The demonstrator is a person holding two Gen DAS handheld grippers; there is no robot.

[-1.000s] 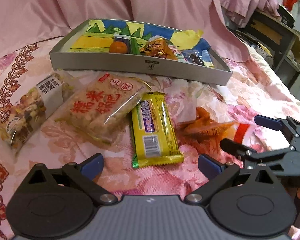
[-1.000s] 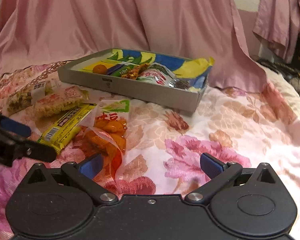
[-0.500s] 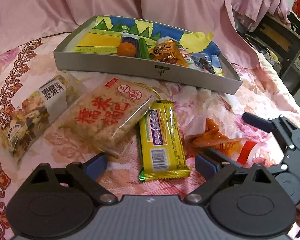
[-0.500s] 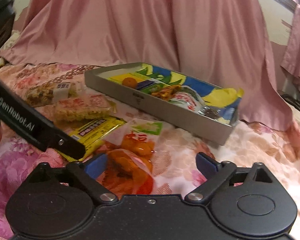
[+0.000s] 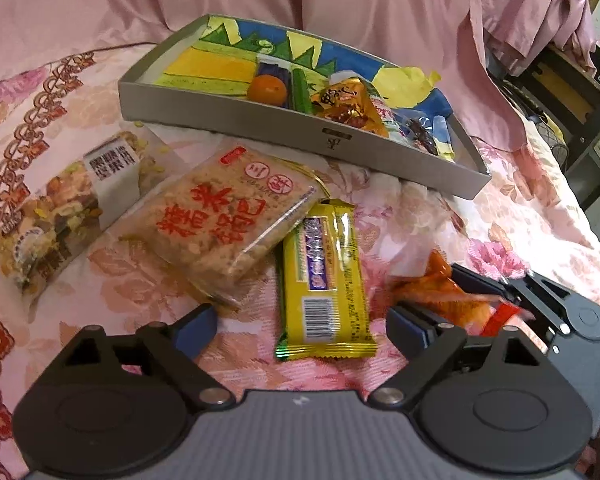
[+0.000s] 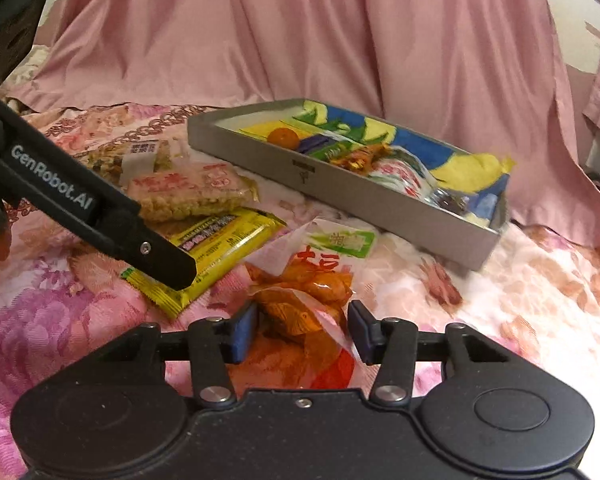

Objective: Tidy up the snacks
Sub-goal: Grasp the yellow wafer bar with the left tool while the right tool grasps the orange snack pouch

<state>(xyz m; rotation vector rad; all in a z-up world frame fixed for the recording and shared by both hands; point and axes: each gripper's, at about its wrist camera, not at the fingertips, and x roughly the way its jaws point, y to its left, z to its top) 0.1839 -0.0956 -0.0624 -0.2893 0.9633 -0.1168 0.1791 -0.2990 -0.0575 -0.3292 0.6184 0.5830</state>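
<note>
Snacks lie loose on the flowered bedspread (image 5: 540, 216) in front of a grey tray (image 5: 284, 132) that already holds an orange and several packets. Outside the tray, from the bedspread's left edge inward: a nut mix bag (image 5: 56, 212), a rice cake pack (image 5: 224, 220), a yellow bar (image 5: 324, 280) and an orange candy bag (image 6: 312, 300).

The right gripper (image 6: 302, 330) is closing, with the candy bag's near end between its blue pads (image 6: 244, 332); the pads stand just beside the film, and I cannot tell that they press on it yet. The left gripper (image 5: 300, 328) hangs wide open over the near end of the yellow bar, holding nothing (its jaws are narrowing slightly).

The candy bag looks light and soft: thin crinkly film around loose wrapped sweets, which will shift and sag when lifted. The film is likely slippery, so a pinch on the bunched near end, or on the flat sealed strip, should hold better than one across the lumpy middle. The yellow bar seems stiffer and flat against the cloth; its crimped end seal is the easiest place to catch. The rice cake pack is probably brittle, so it calls for a gentle squeeze across its narrow sides.
</note>
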